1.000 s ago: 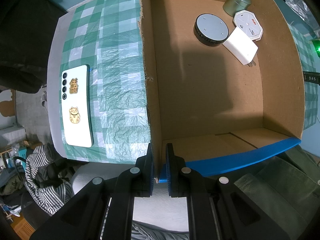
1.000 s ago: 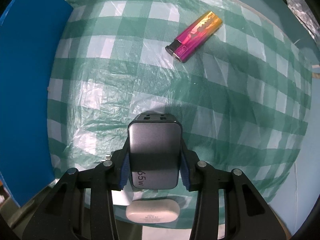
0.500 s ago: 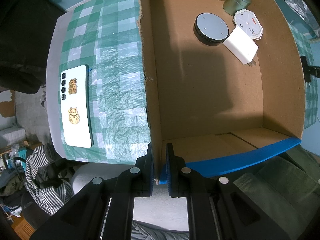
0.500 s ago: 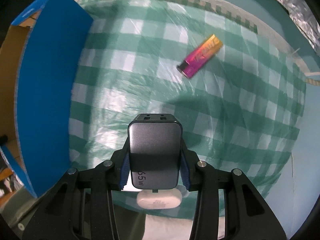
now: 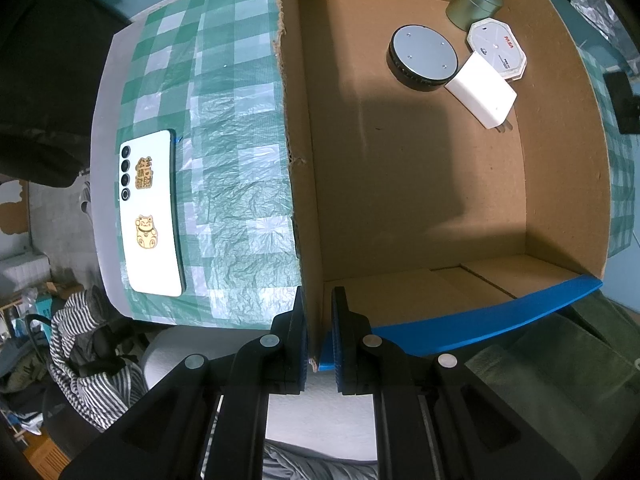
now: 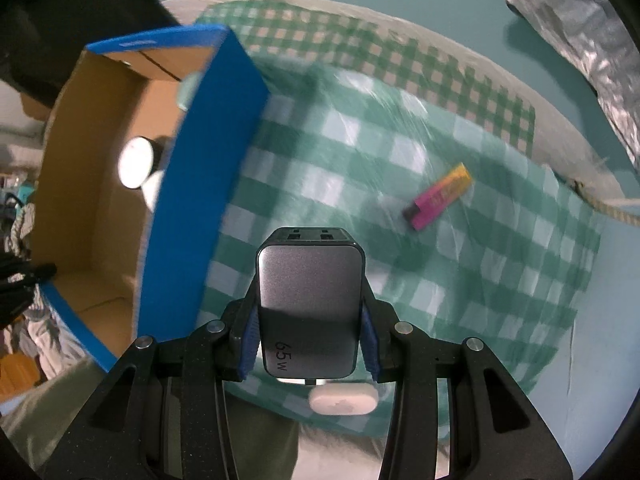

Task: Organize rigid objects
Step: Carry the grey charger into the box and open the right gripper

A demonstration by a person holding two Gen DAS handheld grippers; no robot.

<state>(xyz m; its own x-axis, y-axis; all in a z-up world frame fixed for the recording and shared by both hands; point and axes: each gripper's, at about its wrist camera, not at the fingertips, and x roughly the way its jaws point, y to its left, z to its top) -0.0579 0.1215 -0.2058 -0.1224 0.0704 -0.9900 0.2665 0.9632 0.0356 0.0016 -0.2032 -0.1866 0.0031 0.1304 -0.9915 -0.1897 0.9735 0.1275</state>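
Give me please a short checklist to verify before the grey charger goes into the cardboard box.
1. Grip on the grey charger: ok, the right gripper clamps it on both sides between the blue pads.
2. Box held steady: ok, the left gripper is shut on the cardboard box wall at its near corner.
3. Free floor in the box: ok, the round black puck, white adapter, white octagonal disc and green tin sit together in the far corner.
4. Charger above the box opening: not ok, it hangs over the checked cloth, beside the blue wall.
5. Clearance over the wall: cannot tell.
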